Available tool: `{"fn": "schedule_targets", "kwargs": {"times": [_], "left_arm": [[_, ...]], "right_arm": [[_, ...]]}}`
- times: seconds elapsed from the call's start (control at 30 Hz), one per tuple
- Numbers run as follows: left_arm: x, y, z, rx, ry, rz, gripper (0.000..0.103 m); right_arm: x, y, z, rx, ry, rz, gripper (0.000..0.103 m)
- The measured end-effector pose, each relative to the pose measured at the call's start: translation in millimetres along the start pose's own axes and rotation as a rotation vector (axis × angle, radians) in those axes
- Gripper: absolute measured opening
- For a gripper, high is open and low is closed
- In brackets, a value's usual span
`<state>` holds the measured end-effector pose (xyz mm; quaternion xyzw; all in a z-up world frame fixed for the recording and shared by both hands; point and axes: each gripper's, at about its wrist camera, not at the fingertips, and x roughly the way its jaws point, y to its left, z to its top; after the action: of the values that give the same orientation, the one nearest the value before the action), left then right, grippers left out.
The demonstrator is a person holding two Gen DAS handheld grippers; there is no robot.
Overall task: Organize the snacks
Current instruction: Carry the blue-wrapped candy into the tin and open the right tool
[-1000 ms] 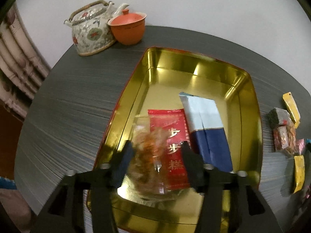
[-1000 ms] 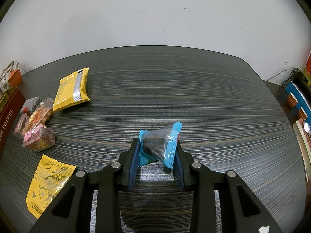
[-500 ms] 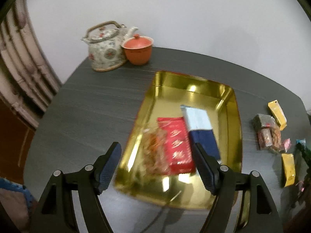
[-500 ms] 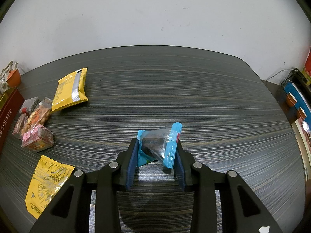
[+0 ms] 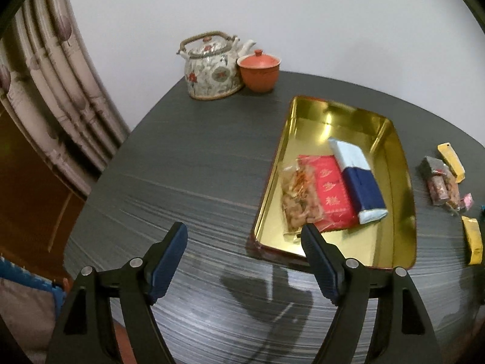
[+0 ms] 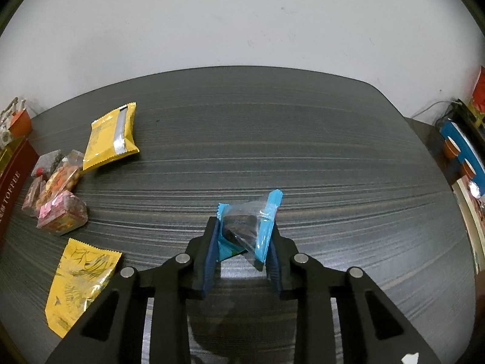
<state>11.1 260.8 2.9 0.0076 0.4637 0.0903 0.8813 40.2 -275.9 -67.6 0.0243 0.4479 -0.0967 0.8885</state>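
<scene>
In the left wrist view a gold tin tray (image 5: 403,212) lies on the dark table, holding a clear bag of orange snacks (image 5: 295,198), a red packet (image 5: 329,191) and a blue-and-white packet (image 5: 357,179) side by side. My left gripper (image 5: 244,242) is open and empty, above the table in front of the tray's near left corner. In the right wrist view my right gripper (image 6: 242,251) is shut on a blue-and-clear snack packet (image 6: 248,226) above the table. Loose snacks lie to its left: two yellow packets (image 6: 112,136) (image 6: 78,279) and a cluster of small wrapped sweets (image 6: 57,194).
A floral teapot (image 5: 212,66) and an orange lidded cup (image 5: 259,69) stand at the table's back edge beyond the tray. Loose snacks (image 5: 442,179) lie right of the tray. The tray's red side (image 6: 12,182) shows at the right wrist view's left edge. A curtain (image 5: 45,91) hangs left.
My left gripper let go of the clear snack bag in the tray, opened wide, and drew back and to the left. My right gripper still holds the blue packet, barely moved.
</scene>
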Motion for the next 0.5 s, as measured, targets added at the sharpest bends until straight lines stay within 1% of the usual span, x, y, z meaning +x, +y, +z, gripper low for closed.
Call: {"fn": "schedule_targets", "kwargs": {"times": [0.07, 0.17, 0.27, 0.33, 0.4, 0.5], "left_arm": [[5.5, 0.9, -2.1, -0.003, 0.013, 0.002, 0.078], [12.3, 6.7, -3.7, -0.019, 0.032, 0.018, 0.078], [13.0, 17.1, -2.4, -0.062, 0.027, 0.029, 0.081], [13.1, 22.6, -1.4, -0.089, 0.021, 0.038, 0.089], [14.3, 26.4, -0.8, -0.101, 0.021, 0.056, 0.09], [18.0, 31.7, -0.9, -0.122, 0.036, 0.056, 0.092]], "right_arm": [[-4.9, 4.2, 0.3, -0.001, -0.003, -0.014, 0.026], [-16.8, 6.5, 1.5, 0.024, -0.017, -0.009, 0.026], [-32.6, 15.4, 3.3, 0.014, -0.036, -0.007, 0.026], [-43.1, 25.4, 4.4, 0.0, -0.047, 0.012, 0.026], [-52.8, 38.8, 6.5, -0.022, -0.058, 0.039, 0.026], [-65.7, 68.2, 10.9, -0.071, -0.075, 0.087, 0.026]]}}
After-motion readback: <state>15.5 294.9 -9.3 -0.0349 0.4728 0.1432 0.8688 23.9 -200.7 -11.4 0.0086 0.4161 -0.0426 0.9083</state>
